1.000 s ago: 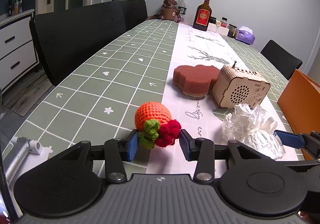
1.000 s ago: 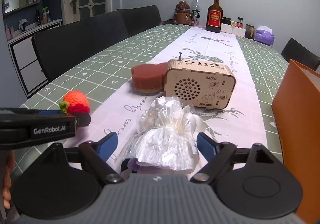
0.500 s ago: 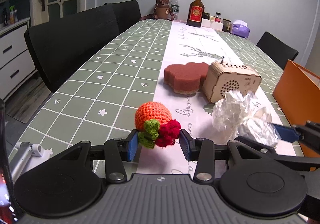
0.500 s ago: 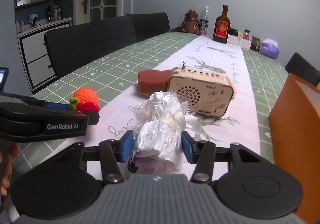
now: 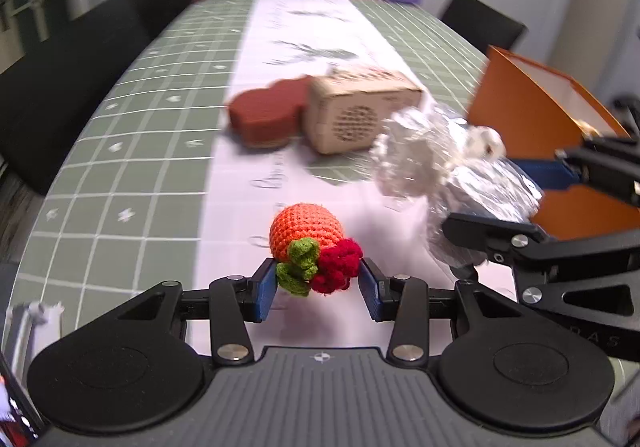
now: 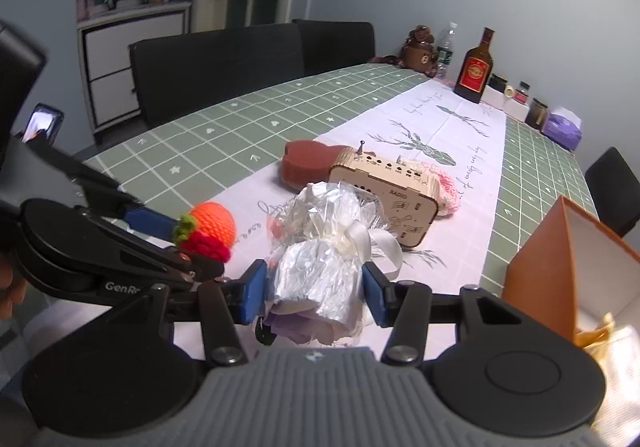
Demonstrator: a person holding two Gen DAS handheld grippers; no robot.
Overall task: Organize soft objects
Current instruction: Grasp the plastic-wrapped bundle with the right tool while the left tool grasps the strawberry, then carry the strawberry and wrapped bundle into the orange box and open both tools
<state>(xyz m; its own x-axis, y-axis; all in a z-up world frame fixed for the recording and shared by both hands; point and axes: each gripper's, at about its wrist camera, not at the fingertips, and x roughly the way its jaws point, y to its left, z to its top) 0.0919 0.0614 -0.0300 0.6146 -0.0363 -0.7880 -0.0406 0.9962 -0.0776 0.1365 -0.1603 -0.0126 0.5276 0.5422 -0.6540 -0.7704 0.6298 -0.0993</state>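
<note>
Only the right wrist view showed the pink knit piece (image 6: pixel 445 183) behind the radio (image 6: pixel 390 199) — the left gripper (image 5: pixel 318 283) clamped the crocheted fruit (image 5: pixel 308 235), the right gripper (image 6: pixel 316 293) the cellophane bundle (image 6: pixel 328 247).

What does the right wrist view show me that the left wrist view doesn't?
Only the right wrist view shows a pink knitted item behind the wooden radio, a phone at far left, and a white cabinet by the door.

Only the left wrist view shows the left gripper from behind, both fingers pressed on the crochet strawberry.

Both show the strawberry, the foil-wrapped bundle held in the right gripper, the brown sponge, the orange box and the liquor bottle.
</note>
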